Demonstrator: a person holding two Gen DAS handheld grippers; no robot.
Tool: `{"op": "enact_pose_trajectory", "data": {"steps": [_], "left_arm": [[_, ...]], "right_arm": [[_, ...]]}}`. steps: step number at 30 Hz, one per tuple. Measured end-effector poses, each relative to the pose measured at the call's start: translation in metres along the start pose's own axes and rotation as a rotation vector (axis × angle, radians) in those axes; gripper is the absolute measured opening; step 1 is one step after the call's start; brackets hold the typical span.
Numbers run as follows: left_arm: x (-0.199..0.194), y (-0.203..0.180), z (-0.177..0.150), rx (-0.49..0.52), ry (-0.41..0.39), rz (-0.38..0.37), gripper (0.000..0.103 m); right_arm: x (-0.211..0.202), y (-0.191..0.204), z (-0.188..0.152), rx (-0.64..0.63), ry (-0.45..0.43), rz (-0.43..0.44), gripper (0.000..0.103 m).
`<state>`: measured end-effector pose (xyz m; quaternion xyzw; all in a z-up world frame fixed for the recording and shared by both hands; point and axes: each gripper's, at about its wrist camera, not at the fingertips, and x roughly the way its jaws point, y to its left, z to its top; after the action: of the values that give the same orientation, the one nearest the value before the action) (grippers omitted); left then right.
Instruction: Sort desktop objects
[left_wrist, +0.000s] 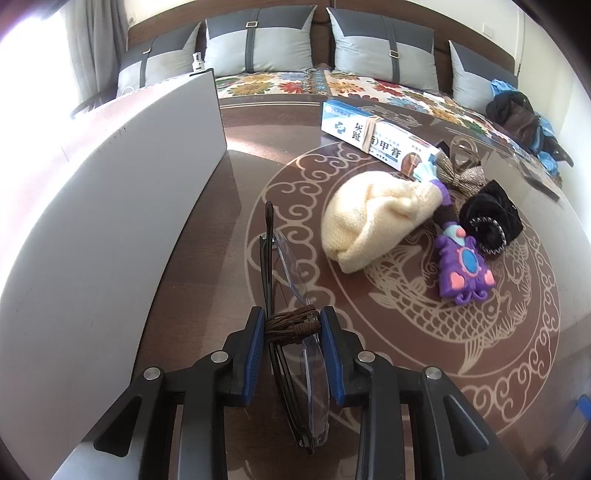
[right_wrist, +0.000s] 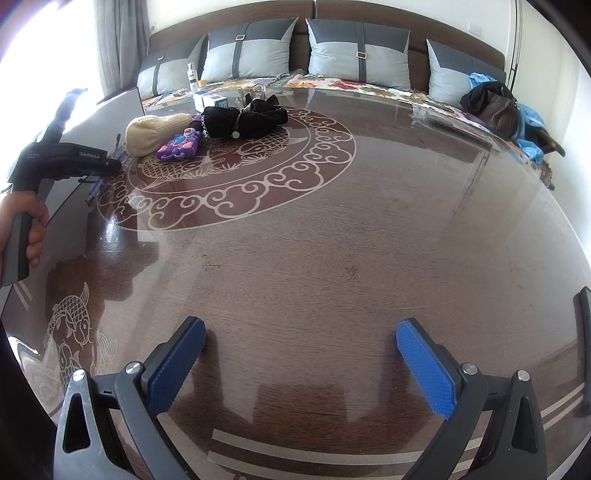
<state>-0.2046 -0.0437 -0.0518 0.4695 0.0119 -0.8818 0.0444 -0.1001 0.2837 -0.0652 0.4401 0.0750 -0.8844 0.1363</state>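
Note:
My left gripper is shut on a pair of folded glasses wound with a brown cord, held just above the table beside a white box wall. On the table ahead lie a cream knit hat, a purple toy, a black velvet hair bow, a glittery bow and a white-blue ointment box. My right gripper is open and empty over bare table. The hat, toy and black bow lie far left in the right wrist view.
The brown glass-topped table has a carp pattern. A sofa with grey cushions stands behind it, with a dark bag at the right. A bottle stands beyond the table. The left hand-held gripper shows at the left.

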Motion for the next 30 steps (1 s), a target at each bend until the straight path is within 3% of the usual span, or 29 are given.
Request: {"op": "enact_pose_trajectory", "data": {"steps": [11,13,14,15,17,30], "left_arm": [[-0.049,-0.012,-0.07,0.16,-0.009,-0.12,0.031],[-0.049,-0.011,-0.072,0.168,-0.014,-0.108,0.038],[-0.049,-0.011,-0.073,0.166,-0.014,-0.086,0.053],[-0.047,-0.01,-0.071,0.159,-0.006,-0.071,0.079],[-0.042,-0.009,-0.072,0.142,0.002,-0.073,0.092],[-0.034,-0.004,-0.073,0.099,0.003,-0.089,0.103]], "right_arm": [[0.0,0.0,0.0,0.0,0.0,0.0,0.103],[0.0,0.0,0.0,0.0,-0.001,0.0,0.103],[0.0,-0.001,0.0,0.0,-0.001,0.0,0.103],[0.0,-0.001,0.0,0.0,-0.001,0.0,0.103],[0.0,-0.001,0.0,0.0,-0.001,-0.001,0.103],[-0.001,-0.001,0.0,0.0,-0.002,-0.001,0.103]]}}
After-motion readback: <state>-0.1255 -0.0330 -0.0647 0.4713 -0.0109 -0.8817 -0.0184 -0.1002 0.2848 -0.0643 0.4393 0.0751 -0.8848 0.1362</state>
